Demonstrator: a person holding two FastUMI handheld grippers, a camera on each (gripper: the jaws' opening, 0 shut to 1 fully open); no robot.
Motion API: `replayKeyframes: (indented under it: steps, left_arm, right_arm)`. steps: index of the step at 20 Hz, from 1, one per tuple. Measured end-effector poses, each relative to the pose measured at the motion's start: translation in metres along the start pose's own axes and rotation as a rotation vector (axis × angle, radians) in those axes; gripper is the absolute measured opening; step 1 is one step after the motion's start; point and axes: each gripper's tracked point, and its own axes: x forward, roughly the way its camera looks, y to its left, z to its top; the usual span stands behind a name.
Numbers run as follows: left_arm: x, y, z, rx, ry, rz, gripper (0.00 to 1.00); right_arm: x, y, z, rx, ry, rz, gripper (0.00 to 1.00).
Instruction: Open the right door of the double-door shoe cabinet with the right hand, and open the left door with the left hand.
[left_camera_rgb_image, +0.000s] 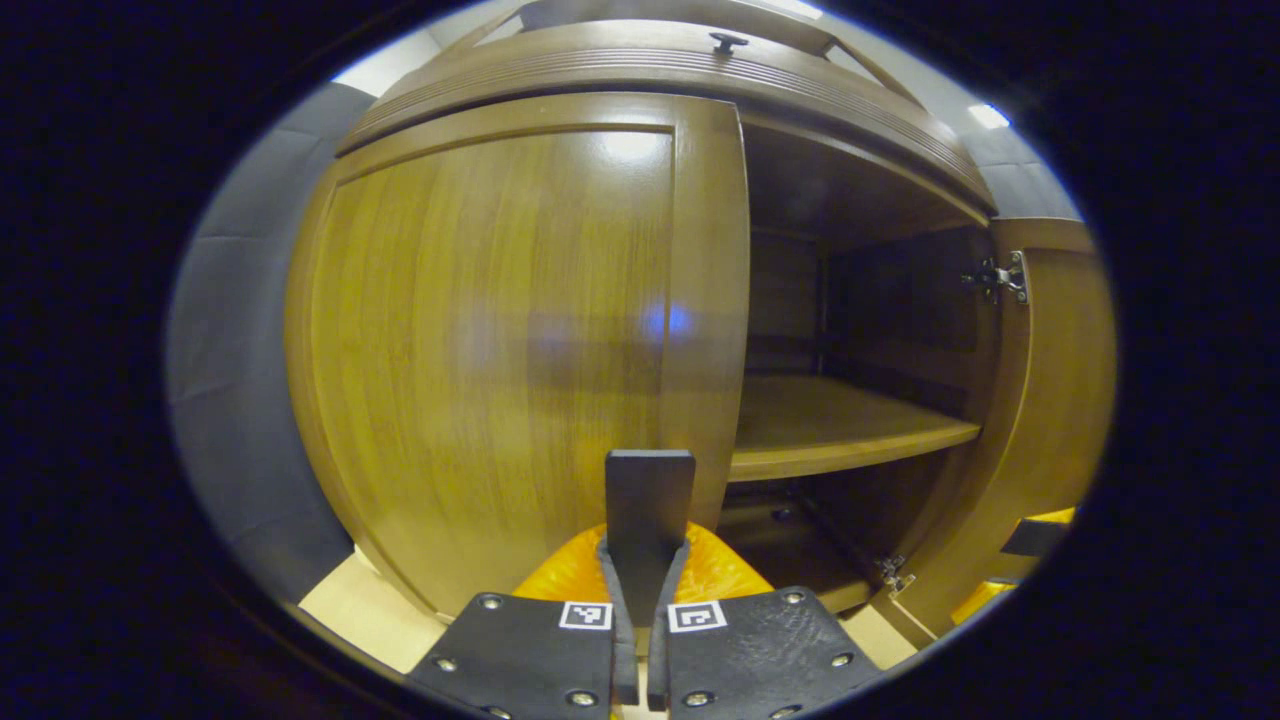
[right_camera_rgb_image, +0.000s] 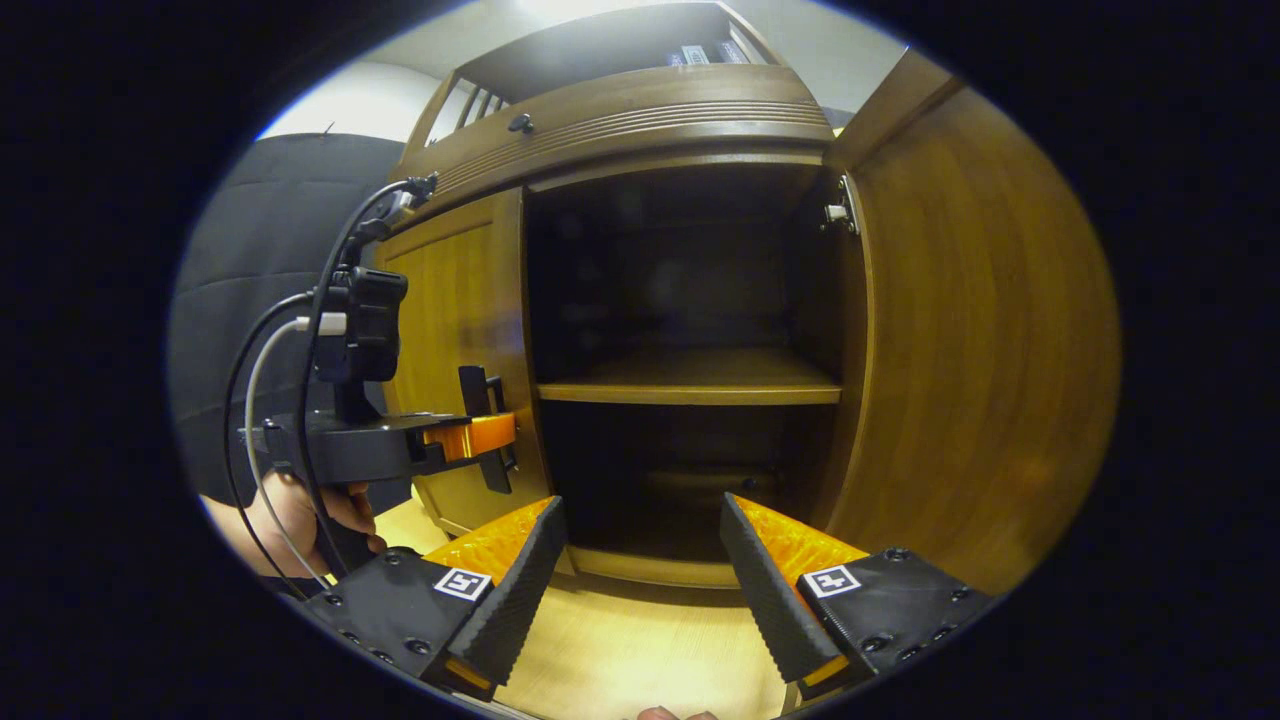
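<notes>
The wooden shoe cabinet (left_camera_rgb_image: 640, 70) stands right before me. Its left door (left_camera_rgb_image: 480, 340) looks closed or nearly so. My left gripper (left_camera_rgb_image: 646, 552) is shut on that door's dark upright handle (left_camera_rgb_image: 648, 485). In the right gripper view the same gripper (right_camera_rgb_image: 485, 435), held by a hand (right_camera_rgb_image: 300, 520), sits at the handle on the left door (right_camera_rgb_image: 455, 300). The right door (right_camera_rgb_image: 980, 350) is swung wide open, and shows again at the right of the left gripper view (left_camera_rgb_image: 1060, 380). My right gripper (right_camera_rgb_image: 640, 565) hangs open and holds nothing, low in front of the dark opening.
Inside the open half a wooden shelf (right_camera_rgb_image: 690, 385) crosses the dark interior, also seen as the shelf (left_camera_rgb_image: 840, 430). Hinges (left_camera_rgb_image: 1000, 278) show on the open door. Light wooden floor (right_camera_rgb_image: 620, 650) lies below. Cables (right_camera_rgb_image: 260, 400) trail from the left gripper.
</notes>
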Motion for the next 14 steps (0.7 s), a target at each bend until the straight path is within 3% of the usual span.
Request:
replayKeyframes:
  steps: [14]
  left_arm:
    - [-0.028,0.004,0.004,0.003,-0.011,-0.053,0.06]
  right_arm:
    - [-0.028,0.015,-0.001,-0.001,0.008,-0.018,0.98]
